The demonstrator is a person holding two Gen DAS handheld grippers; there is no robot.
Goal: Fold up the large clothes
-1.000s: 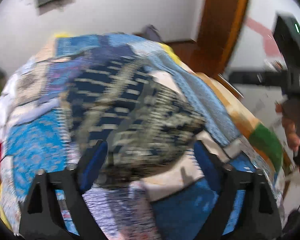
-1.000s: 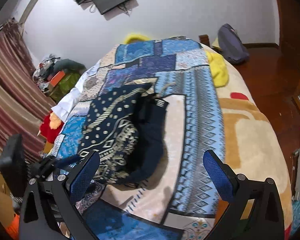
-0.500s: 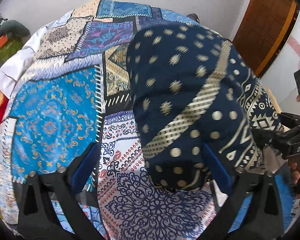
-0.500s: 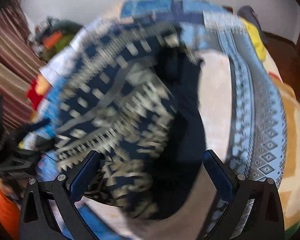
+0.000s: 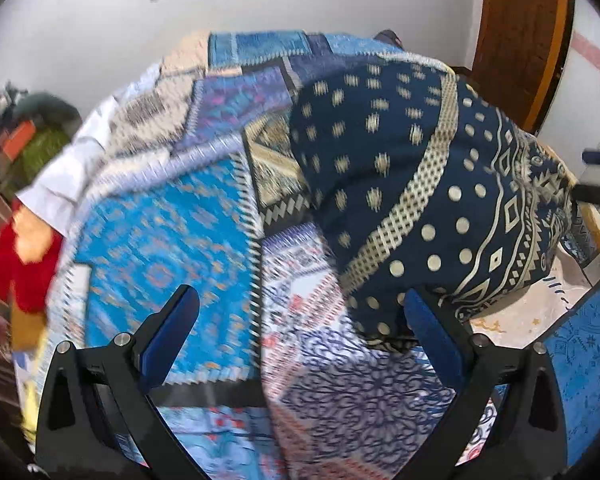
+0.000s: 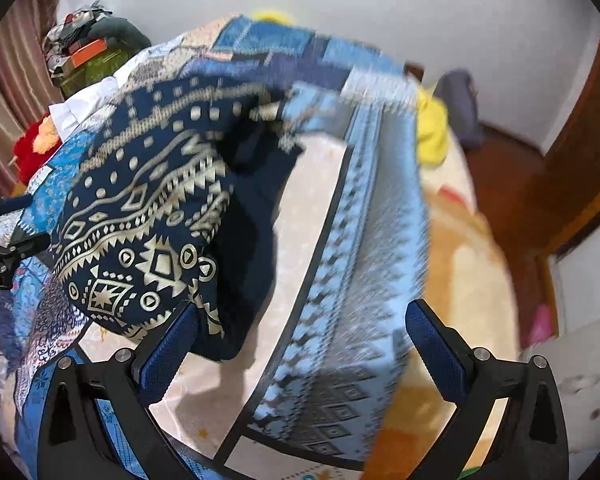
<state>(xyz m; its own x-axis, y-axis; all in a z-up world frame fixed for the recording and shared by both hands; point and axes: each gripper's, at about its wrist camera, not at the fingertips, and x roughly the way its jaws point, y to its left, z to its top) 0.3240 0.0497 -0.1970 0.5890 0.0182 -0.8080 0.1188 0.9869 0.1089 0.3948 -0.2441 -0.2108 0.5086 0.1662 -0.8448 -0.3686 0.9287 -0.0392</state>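
The navy patterned garment (image 5: 416,184) lies bunched on the bed's patchwork quilt (image 5: 160,236). Both the left tongs (image 5: 300,332) and right tongs (image 6: 300,344) gape wide, gripping nothing.

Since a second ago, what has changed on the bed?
Both grippers, left and right, came down closer to the navy garment, which now fills more of each view. Both jaws stay wide open, gripping nothing. The garment lies bunched on the quilt as before.

Your left gripper (image 5: 300,330) and right gripper (image 6: 302,344) look alike: each has a black, angular plastic frame with triangular cut-outs, round silver screws along the two arms, and long fingers (image 5: 170,332) faced with flat, textured blue pads (image 6: 436,350).
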